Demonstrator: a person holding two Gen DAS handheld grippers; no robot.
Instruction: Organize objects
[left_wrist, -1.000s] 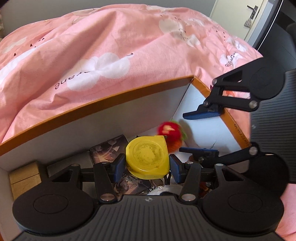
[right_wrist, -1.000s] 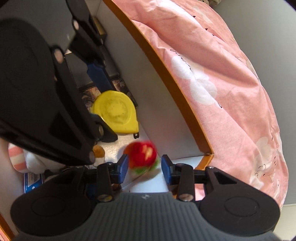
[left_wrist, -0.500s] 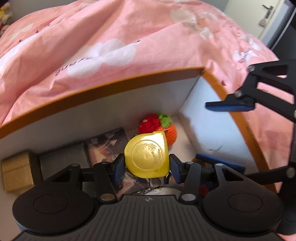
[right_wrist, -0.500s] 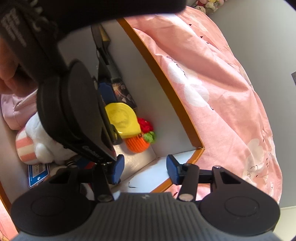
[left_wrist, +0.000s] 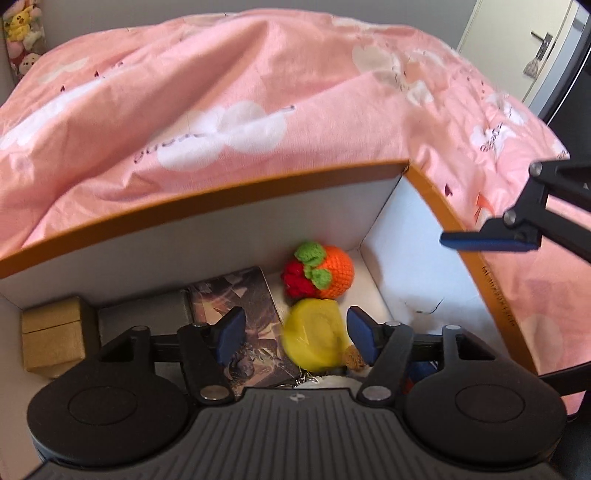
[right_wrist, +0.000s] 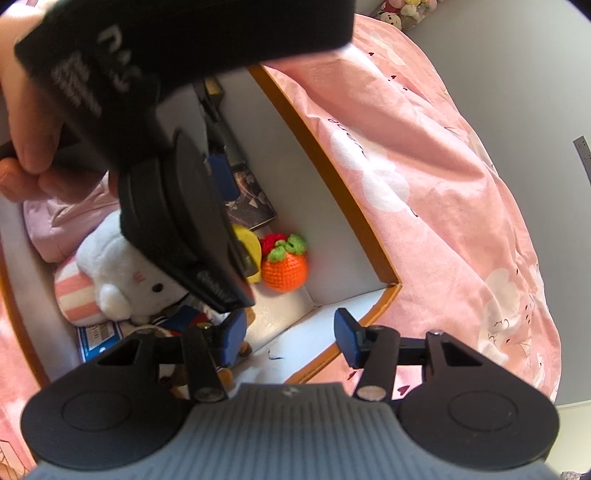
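Hanging over the open box, the left claw has its jaws spread wide, and the yellow tape measure sits between them, blurred; neither pad seems to press on it, so my guess is it has just been let go or is dropping to the box floor. It lies near the far corner, just beside the crocheted orange and the red knitted strawberry, which touch one another. That corner looks like the spot for small loose things, while flat items line the far wall: a dark printed card box, a grey case and a gold box.

The right claw is also wide and holds nothing, hovering above the near corner of the box, probably clear of the left one's work. From its view the tape measure is mostly hidden behind the left tool; a white plush cat fills the box's other side. The tape measure is round-edged, glossy yellow plastic, with a disc face. The box rests on a bed with a pink quilt.
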